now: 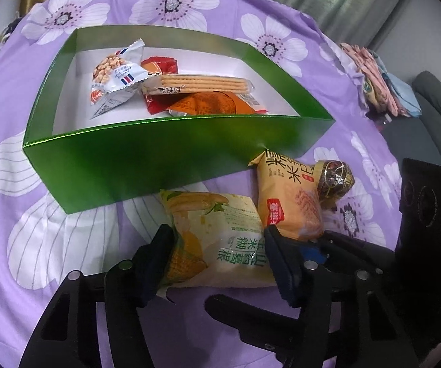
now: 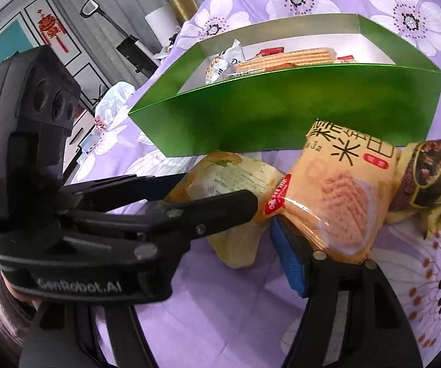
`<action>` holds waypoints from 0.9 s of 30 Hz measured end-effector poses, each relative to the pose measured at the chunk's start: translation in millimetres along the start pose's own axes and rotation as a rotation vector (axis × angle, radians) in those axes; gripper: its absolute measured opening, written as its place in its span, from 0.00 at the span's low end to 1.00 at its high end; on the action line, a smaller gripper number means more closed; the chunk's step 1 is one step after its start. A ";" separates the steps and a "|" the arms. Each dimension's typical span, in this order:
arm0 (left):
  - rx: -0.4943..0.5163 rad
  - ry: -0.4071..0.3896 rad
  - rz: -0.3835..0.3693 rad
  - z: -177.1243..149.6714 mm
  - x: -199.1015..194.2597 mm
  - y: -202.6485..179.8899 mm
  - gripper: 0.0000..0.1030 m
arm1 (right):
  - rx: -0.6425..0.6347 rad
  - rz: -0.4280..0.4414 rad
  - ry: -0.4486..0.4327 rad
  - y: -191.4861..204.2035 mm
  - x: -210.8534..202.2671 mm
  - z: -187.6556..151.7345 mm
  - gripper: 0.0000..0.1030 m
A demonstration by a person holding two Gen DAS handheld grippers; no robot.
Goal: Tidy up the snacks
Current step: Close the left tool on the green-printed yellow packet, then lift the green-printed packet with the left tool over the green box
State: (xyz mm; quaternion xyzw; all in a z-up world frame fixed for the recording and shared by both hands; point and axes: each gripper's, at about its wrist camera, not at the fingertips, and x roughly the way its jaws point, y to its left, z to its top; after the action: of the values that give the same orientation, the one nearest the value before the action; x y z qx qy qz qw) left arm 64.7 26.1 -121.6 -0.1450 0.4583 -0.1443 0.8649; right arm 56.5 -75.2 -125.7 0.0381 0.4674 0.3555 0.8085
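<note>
The left black two-finger gripper [image 1: 217, 242] stands open astride the pale green-and-yellow corn-print snack packet [image 1: 217, 233], one finger at each side edge of the packet near its near end, the pads at or very near the wrapper though not visibly squeezing it; the packet lies flat on the purple flower-print cloth [image 1: 67, 276] with its long axis running straight away from the gripper toward the green glossy cardboard box [image 1: 147, 159], so a plain closing of the fingers would likely catch it across its width; the right black gripper with blue pads [image 2: 269, 214] is also open, its blue-padded finger tucked under the near end of the orange rice-cracker packet [image 2: 337, 190], its other finger hidden behind the left tool, so whether it bears on the packet cannot be told; that packet leans just right of the corn one, touching it, its far end resting at the box wall; a dark gold-trimmed wrapped sweet [image 2: 429, 174] sits against its right side; inside the box lie a peanut packet [image 1: 116, 73], a clear sleeve of long biscuits [image 1: 202, 84] and red and orange wrappers; the box lies directly ahead of both grippers, the left one nearer its middle.
</note>
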 end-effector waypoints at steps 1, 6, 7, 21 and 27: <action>-0.003 -0.002 0.004 -1.4 -1.5 0.7 0.56 | -0.013 -0.013 0.003 2.6 1.5 0.6 0.66; -0.006 -0.015 0.015 -10.7 -12.1 1.7 0.50 | -0.056 -0.052 0.010 9.3 3.3 -1.8 0.44; -0.013 -0.017 0.013 -12.9 -14.0 2.8 0.48 | -0.055 -0.048 0.010 9.0 2.1 -3.0 0.39; -0.028 -0.102 0.024 -41.8 -68.6 -17.9 0.47 | -0.164 -0.003 -0.035 44.5 -29.7 -26.8 0.32; 0.009 -0.155 0.023 -28.0 -85.8 -32.9 0.47 | -0.208 -0.022 -0.103 56.6 -54.6 -18.1 0.32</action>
State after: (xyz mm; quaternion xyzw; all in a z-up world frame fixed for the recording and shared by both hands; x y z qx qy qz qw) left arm -8.7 25.4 -59.6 -0.1464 0.3911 -0.1248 0.9000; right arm -5.1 -71.3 -73.8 -0.0328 0.3862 0.3906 0.8350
